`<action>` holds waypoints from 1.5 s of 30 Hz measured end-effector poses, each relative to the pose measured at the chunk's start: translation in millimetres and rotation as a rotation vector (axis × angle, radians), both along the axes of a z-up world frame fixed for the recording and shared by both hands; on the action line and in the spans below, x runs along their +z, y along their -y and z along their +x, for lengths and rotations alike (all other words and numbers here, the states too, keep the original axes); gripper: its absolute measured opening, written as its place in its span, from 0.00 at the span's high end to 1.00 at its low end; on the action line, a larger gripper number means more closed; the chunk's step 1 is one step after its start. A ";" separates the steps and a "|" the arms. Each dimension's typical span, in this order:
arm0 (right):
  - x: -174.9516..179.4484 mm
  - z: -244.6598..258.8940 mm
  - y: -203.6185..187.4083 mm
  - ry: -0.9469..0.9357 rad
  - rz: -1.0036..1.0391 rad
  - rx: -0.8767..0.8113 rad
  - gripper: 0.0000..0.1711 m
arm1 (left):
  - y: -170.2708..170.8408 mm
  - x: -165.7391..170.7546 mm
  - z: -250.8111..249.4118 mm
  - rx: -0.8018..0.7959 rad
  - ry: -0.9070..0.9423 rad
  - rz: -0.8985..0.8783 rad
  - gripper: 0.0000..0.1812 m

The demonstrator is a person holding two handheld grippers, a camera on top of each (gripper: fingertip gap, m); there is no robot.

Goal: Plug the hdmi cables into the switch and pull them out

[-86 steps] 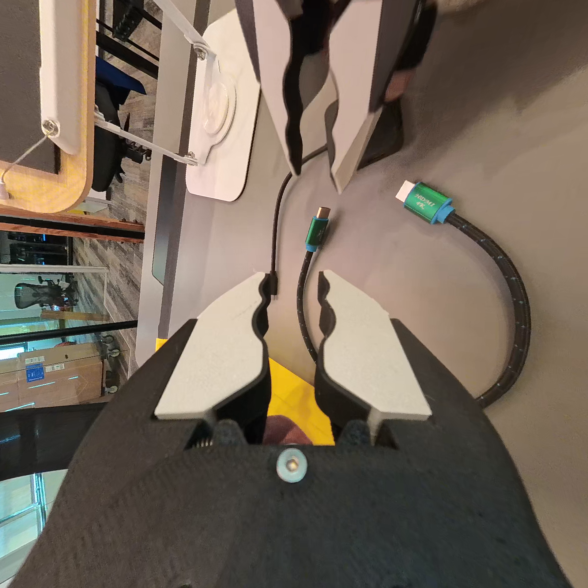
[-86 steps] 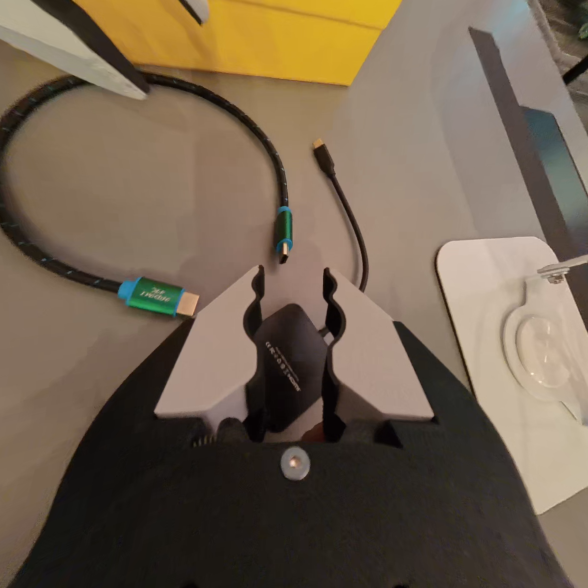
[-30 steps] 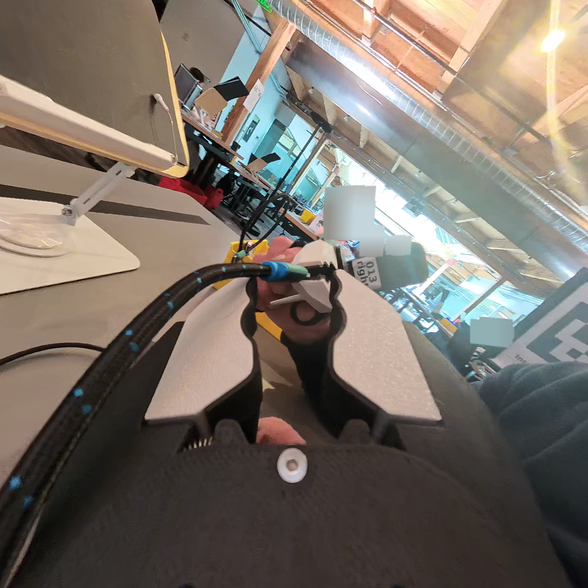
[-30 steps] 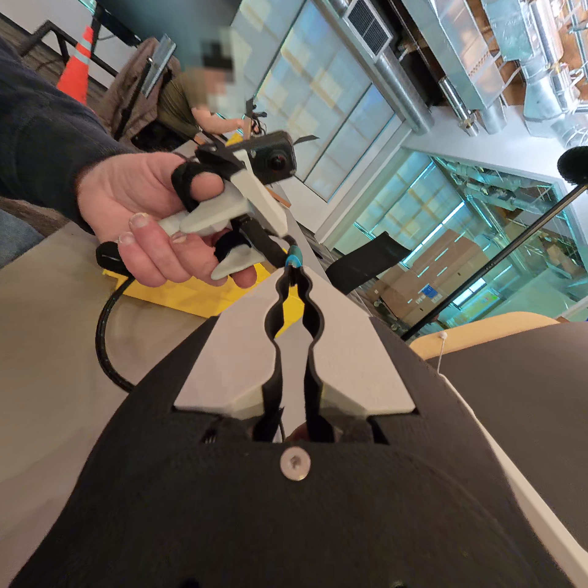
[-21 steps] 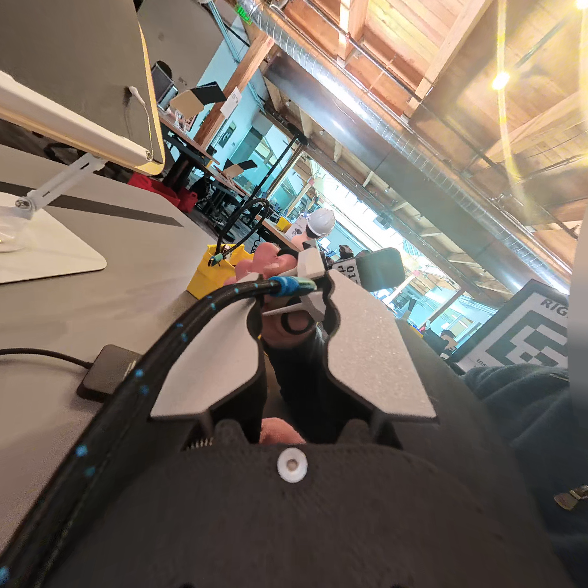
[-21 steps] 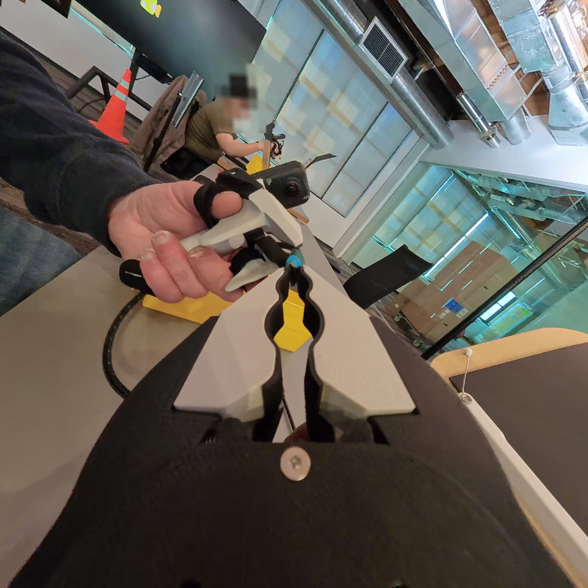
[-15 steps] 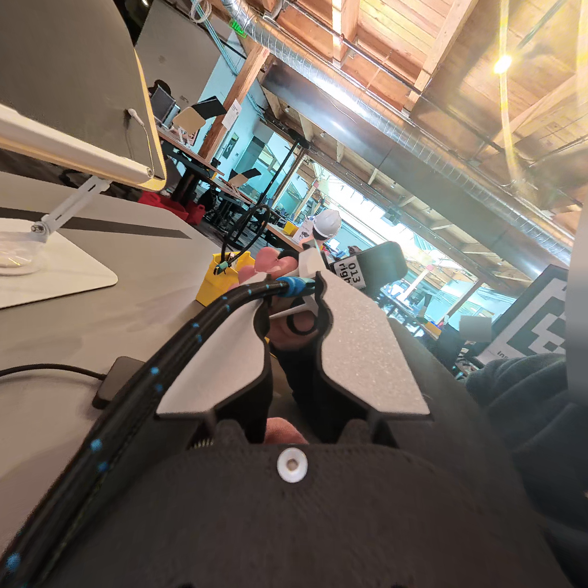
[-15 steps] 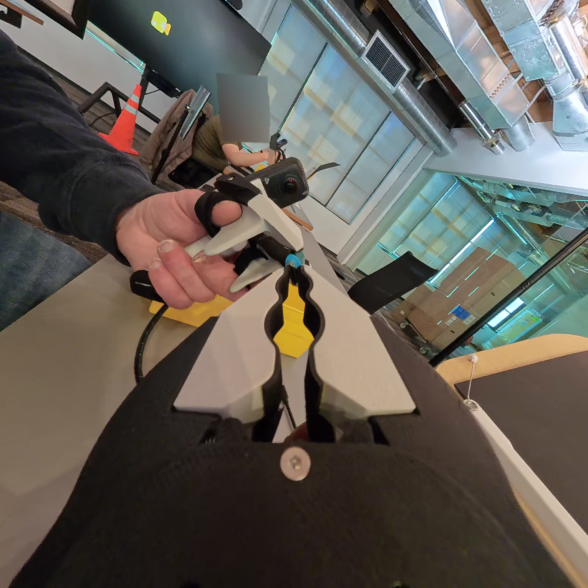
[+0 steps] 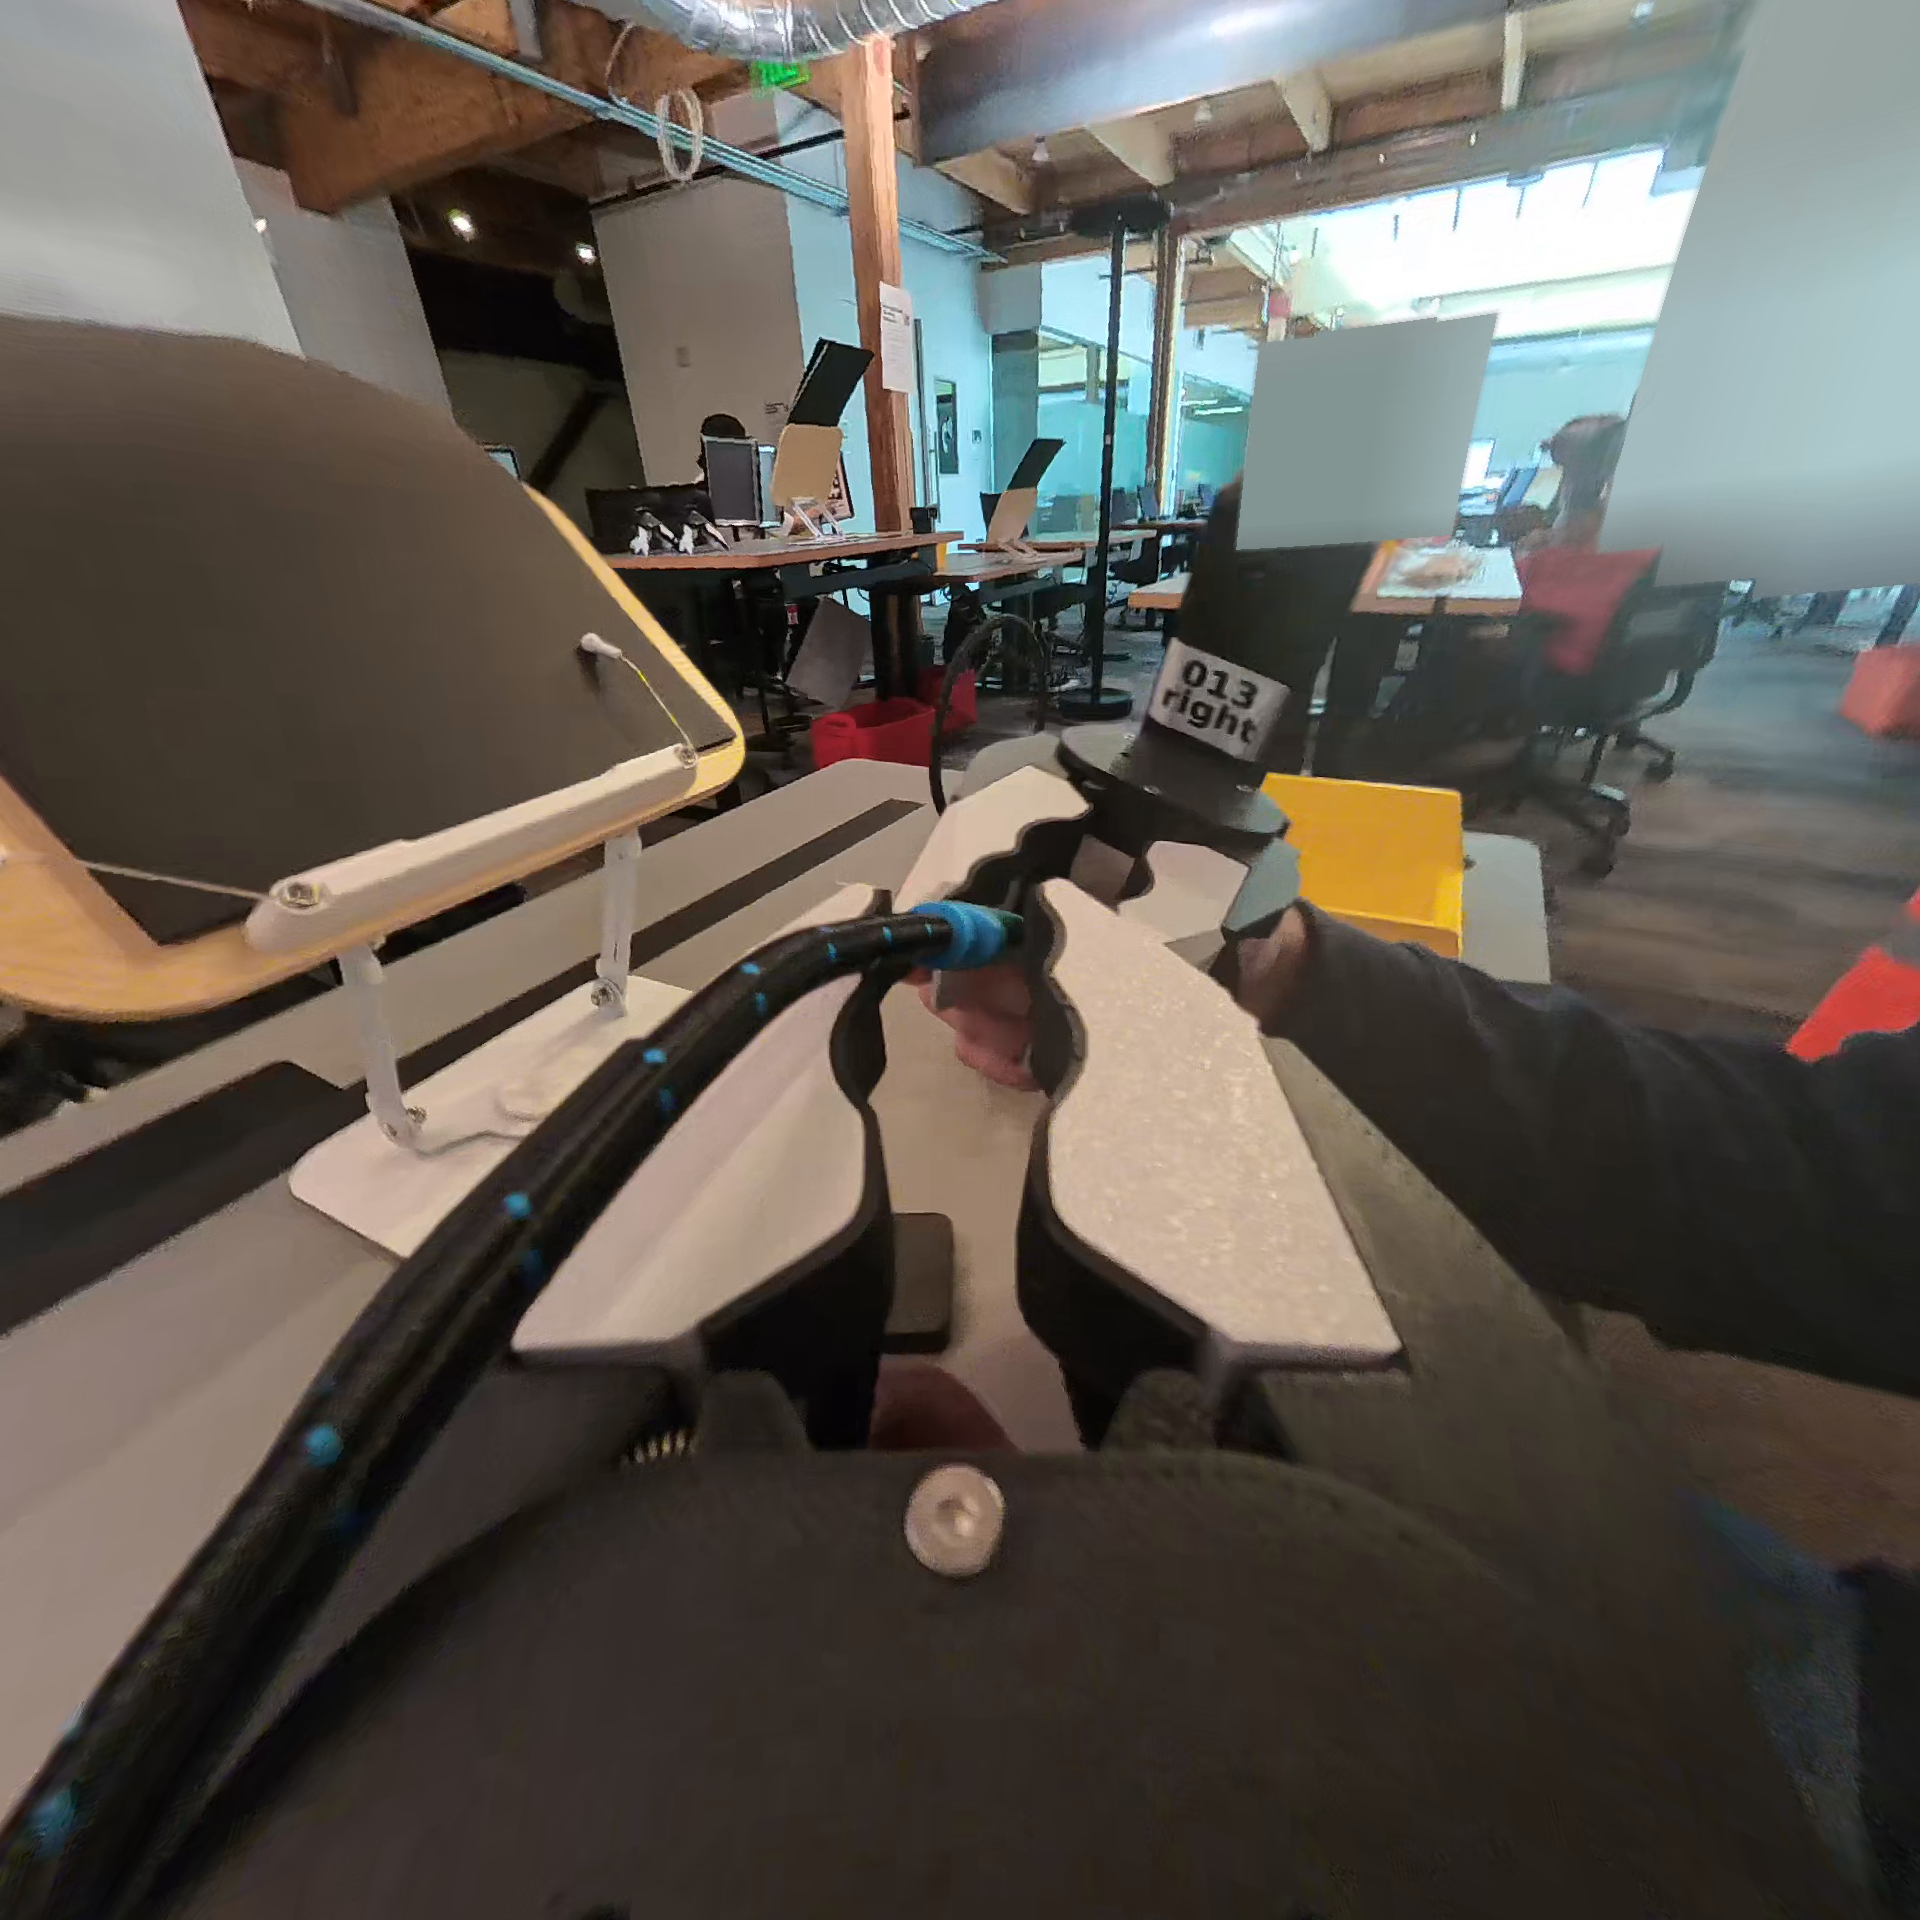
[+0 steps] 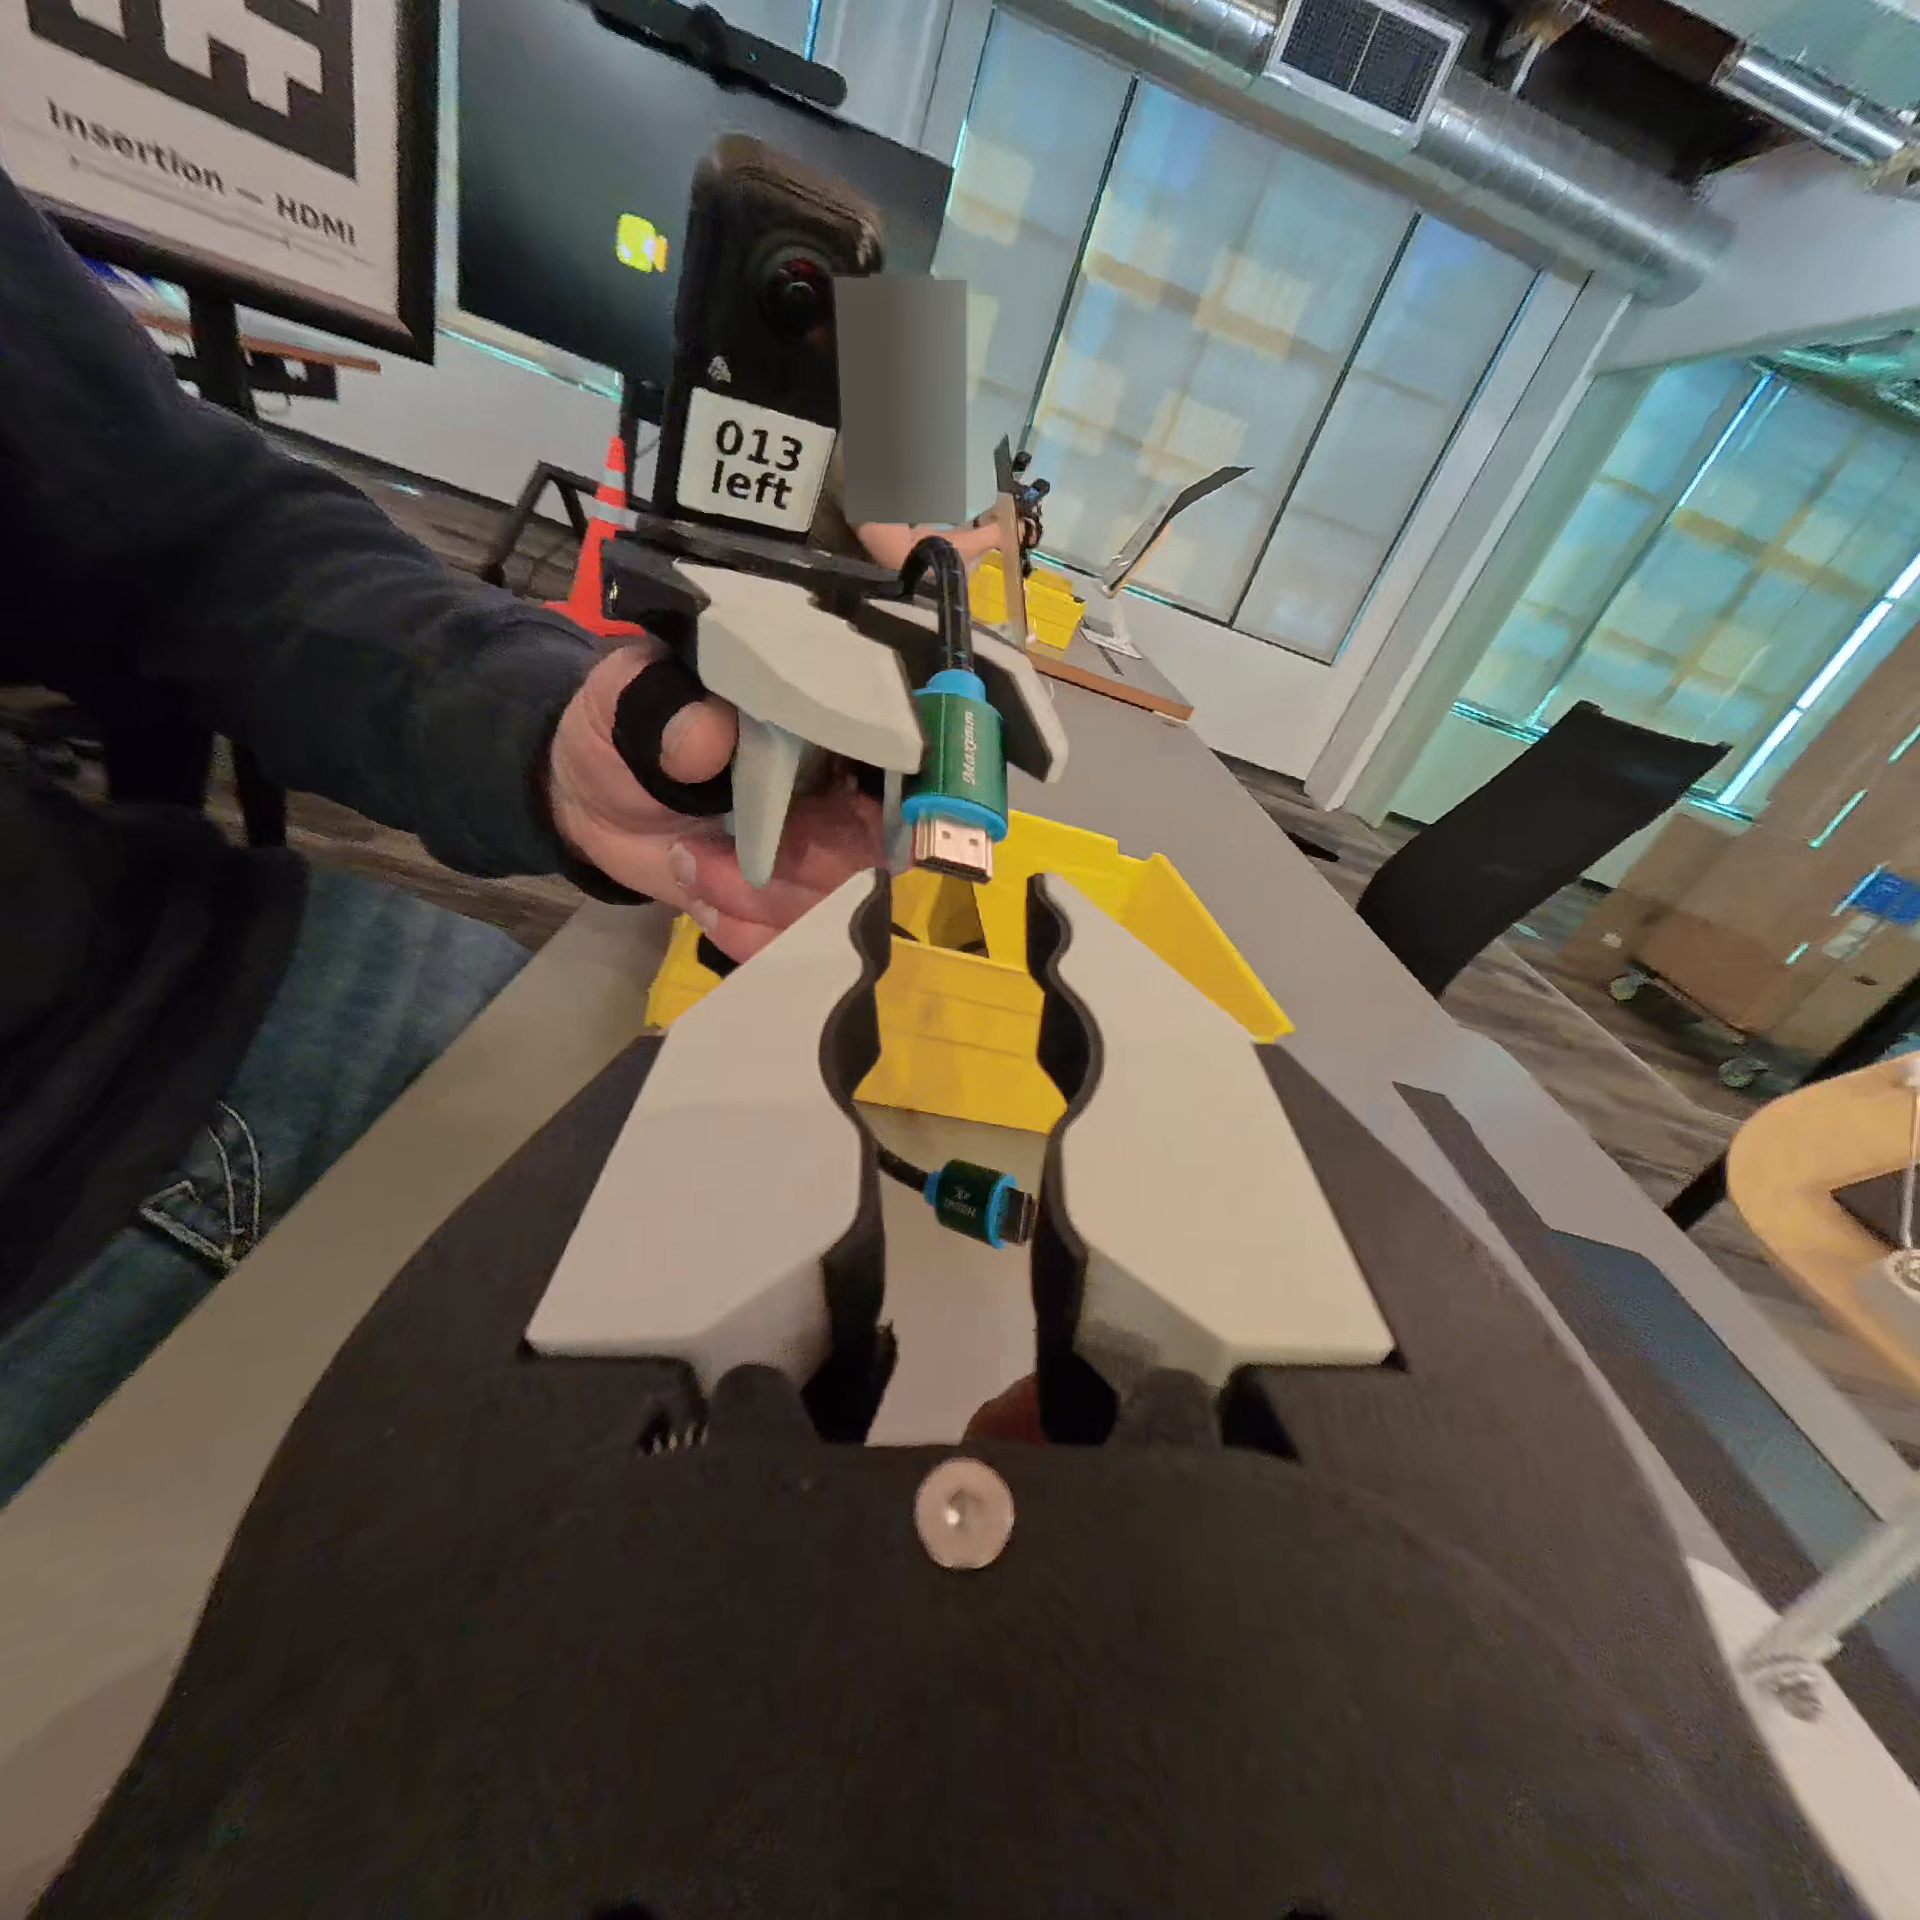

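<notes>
My left gripper (image 9: pixel 961 930) is shut on a green HDMI plug with blue collars (image 9: pixel 966 923), and the braided black cable (image 9: pixel 582 1164) trails back over its left finger. In the right wrist view the same left gripper (image 10: pixel 951 764) holds the plug (image 10: pixel 954 753) with its metal tip pointing down, just above my right gripper (image 10: pixel 956 894). My right gripper is open and empty; it also shows in the left wrist view (image 9: pixel 1081 862). A second HDMI plug (image 10: pixel 982 1200) lies on the table. The black switch (image 9: pixel 920 1283) lies flat on the table between my left fingers.
A yellow bin (image 10: pixel 966 1023) stands on the grey table (image 10: pixel 1226 831) behind both grippers. A wood-rimmed dark board on a white stand (image 9: pixel 457 1153) stands at the left. The person's hand (image 10: pixel 634 800) and dark sleeve hold the left gripper. Chairs and desks stand beyond. My two grippers' fingertips are within a few centimetres of each other.
My right gripper has opened wider. Both views have swung down from the ceiling towards the table. The left gripper still holds the plug, which now points down at the right fingertips.
</notes>
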State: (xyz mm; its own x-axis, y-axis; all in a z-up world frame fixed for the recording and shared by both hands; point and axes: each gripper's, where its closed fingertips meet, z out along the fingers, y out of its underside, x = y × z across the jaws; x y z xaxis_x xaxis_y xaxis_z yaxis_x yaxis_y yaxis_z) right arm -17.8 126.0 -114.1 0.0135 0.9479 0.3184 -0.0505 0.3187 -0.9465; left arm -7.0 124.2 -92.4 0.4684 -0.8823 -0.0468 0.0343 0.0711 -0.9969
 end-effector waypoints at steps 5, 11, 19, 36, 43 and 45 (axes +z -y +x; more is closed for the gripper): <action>9.5 5.8 6.6 -0.055 -0.097 0.088 0.93 | 4.3 1.1 2.4 0.023 -0.070 0.106 0.87; 10.1 6.9 12.8 -0.058 -0.127 0.148 0.93 | 8.7 2.8 3.4 0.017 -0.115 0.163 0.87; 11.1 12.4 15.0 -0.063 -0.063 0.141 0.93 | 3.1 -9.0 4.1 -0.055 -0.051 -0.024 0.71; -10.4 13.0 17.8 0.060 -0.098 0.181 0.93 | 21.5 -3.4 4.2 -0.213 -0.001 -0.017 0.88; -11.1 13.4 21.5 0.068 -0.094 0.199 0.93 | 22.2 -3.7 4.5 -0.195 -0.043 0.032 0.94; -11.5 13.9 21.6 0.072 -0.092 0.199 0.93 | 22.2 -4.5 5.0 -0.189 -0.055 0.043 0.94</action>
State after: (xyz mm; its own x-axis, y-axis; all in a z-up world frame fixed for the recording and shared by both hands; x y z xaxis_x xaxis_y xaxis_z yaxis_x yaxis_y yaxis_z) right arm -3.9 104.4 -125.7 -0.1964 0.9547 0.2234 -0.0352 0.2209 -0.9747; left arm -1.9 102.0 -96.9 0.2902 -0.9509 -0.1072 -0.0035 0.1109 -0.9938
